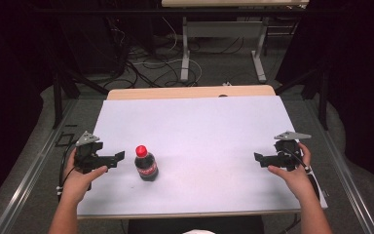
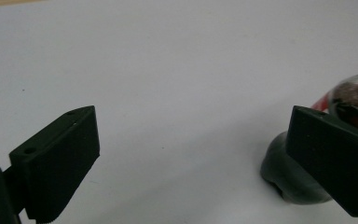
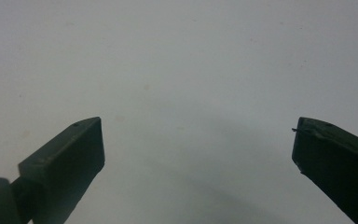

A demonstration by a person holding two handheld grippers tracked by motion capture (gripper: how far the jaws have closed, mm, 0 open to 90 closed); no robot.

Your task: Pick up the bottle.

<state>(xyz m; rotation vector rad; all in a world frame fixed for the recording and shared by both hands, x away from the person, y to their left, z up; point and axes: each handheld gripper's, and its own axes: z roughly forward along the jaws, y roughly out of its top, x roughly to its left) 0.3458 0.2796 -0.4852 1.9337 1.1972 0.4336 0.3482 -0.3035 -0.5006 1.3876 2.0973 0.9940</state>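
Note:
A small cola bottle (image 1: 146,163) with a red cap and red label stands upright on the white table sheet (image 1: 199,126), left of centre. My left gripper (image 1: 118,157) is held just to its left, jaws pointing at it, a small gap away and open. In the left gripper view the bottle (image 2: 354,100) peeks out behind the right jaw, and nothing lies between the jaws (image 2: 191,154). My right gripper (image 1: 258,158) hovers at the sheet's right side, pointing inward, open and empty (image 3: 198,154) over bare sheet.
The sheet covers a wooden table whose far edge (image 1: 190,91) shows at the back. Beyond it the floor holds cables (image 1: 151,63) and the white legs of another table (image 1: 185,48). Metal rails (image 1: 34,165) run along both sides of the table.

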